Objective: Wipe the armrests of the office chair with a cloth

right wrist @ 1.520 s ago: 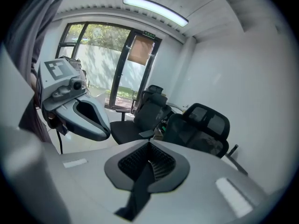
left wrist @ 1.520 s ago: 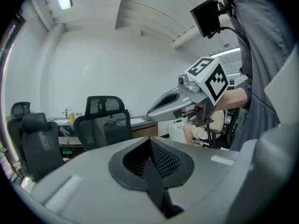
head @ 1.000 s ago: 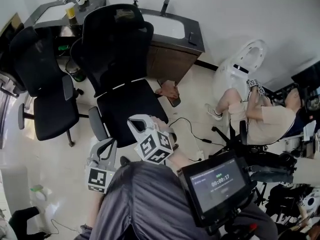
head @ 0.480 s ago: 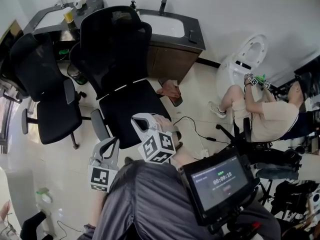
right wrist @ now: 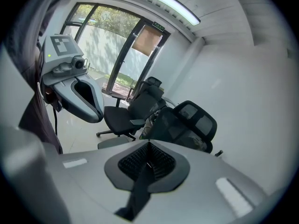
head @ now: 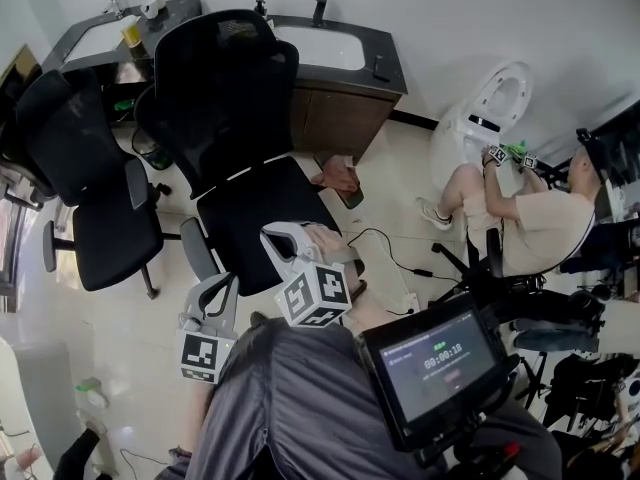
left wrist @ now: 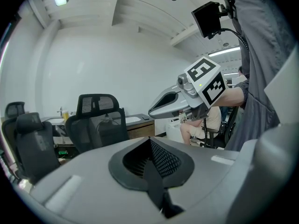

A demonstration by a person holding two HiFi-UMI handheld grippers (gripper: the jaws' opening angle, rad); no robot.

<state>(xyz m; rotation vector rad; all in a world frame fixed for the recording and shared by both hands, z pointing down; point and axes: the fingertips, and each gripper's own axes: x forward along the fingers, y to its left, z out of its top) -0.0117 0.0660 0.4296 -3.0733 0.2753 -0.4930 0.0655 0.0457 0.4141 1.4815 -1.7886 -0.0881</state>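
**Both grippers closed and empty by the office chair**
The left gripper (head: 216, 293) and the right gripper (head: 281, 238) hover close to the person's body, near the front edge of the office chair (head: 255, 213). Each has its jaws pressed together with nothing between them. What looks like a pinkish cloth (head: 336, 179) lies at the chair's right-hand armrest (head: 351, 201), apart from both grippers, though the head view is too small to be sure.

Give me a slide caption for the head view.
Left gripper and right gripper hover shut near the central black office chair.
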